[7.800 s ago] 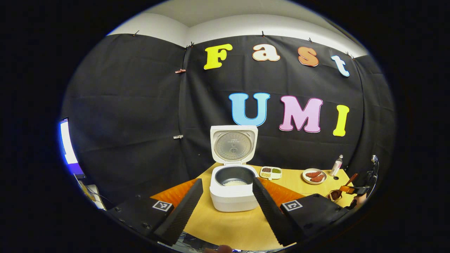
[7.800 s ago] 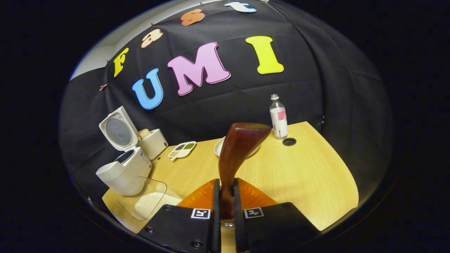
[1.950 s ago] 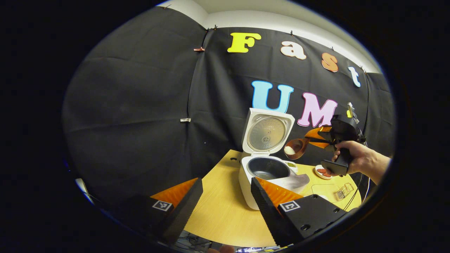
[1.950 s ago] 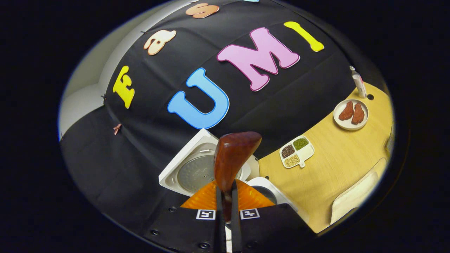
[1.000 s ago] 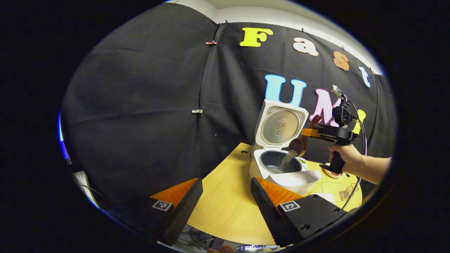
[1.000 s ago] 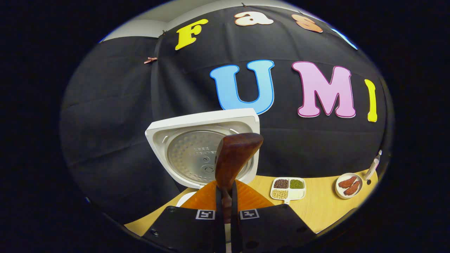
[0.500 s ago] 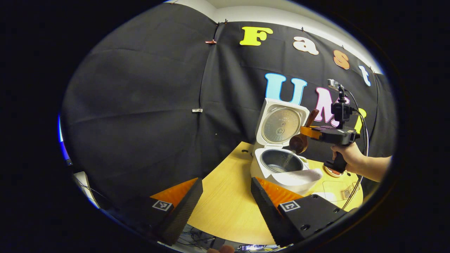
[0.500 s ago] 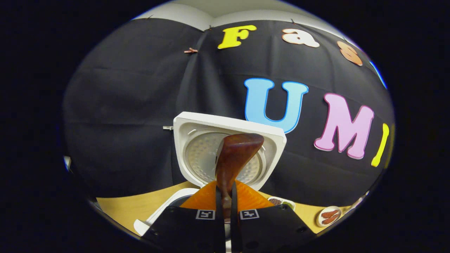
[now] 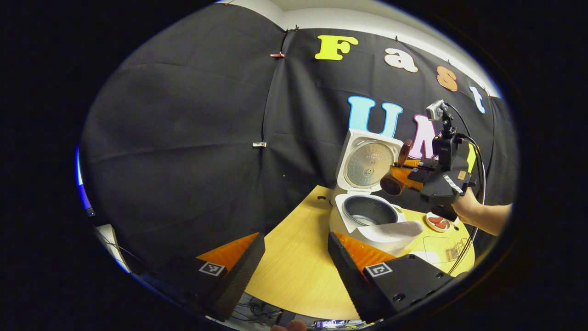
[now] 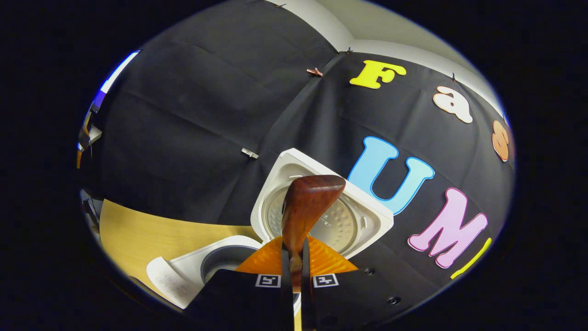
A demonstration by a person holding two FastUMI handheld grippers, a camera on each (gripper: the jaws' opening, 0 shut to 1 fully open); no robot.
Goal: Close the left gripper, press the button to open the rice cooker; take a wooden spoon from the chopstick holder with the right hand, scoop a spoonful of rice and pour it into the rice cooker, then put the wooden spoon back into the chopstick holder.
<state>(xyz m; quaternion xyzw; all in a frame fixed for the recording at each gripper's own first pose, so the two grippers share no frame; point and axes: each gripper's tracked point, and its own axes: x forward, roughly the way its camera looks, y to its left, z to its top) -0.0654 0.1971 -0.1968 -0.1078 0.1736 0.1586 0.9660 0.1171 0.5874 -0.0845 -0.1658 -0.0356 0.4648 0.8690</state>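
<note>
The white rice cooker (image 9: pixel 349 220) stands on the table with its lid (image 9: pixel 370 161) up and its dark inner pot (image 9: pixel 370 210) showing. Just above the pot's right rim a hand holds my right gripper (image 9: pixel 406 174), shut on the handle of the brown wooden spoon (image 9: pixel 391 185), whose bowl is tipped over. In the right gripper view the spoon (image 10: pixel 305 207) rises from between the fingers of the right gripper (image 10: pixel 294 271), in front of the lid (image 10: pixel 342 220) and above the pot (image 10: pixel 225 262). My left gripper (image 9: pixel 294 271) stays open over the table's near edge, holding nothing.
The wooden table (image 9: pixel 298 248) stretches from my left gripper to the cooker. Right of the cooker are a small plate of red-brown food (image 9: pixel 436 222), a clear container (image 9: pixel 434 246) and a wire rack (image 9: pixel 455 252). A lit screen (image 9: pixel 81 193) glows at far left.
The right gripper has rolled further and lifted slightly above the pot. The stream of rice falling from the spoon has stopped. The left gripper has hardly moved.
</note>
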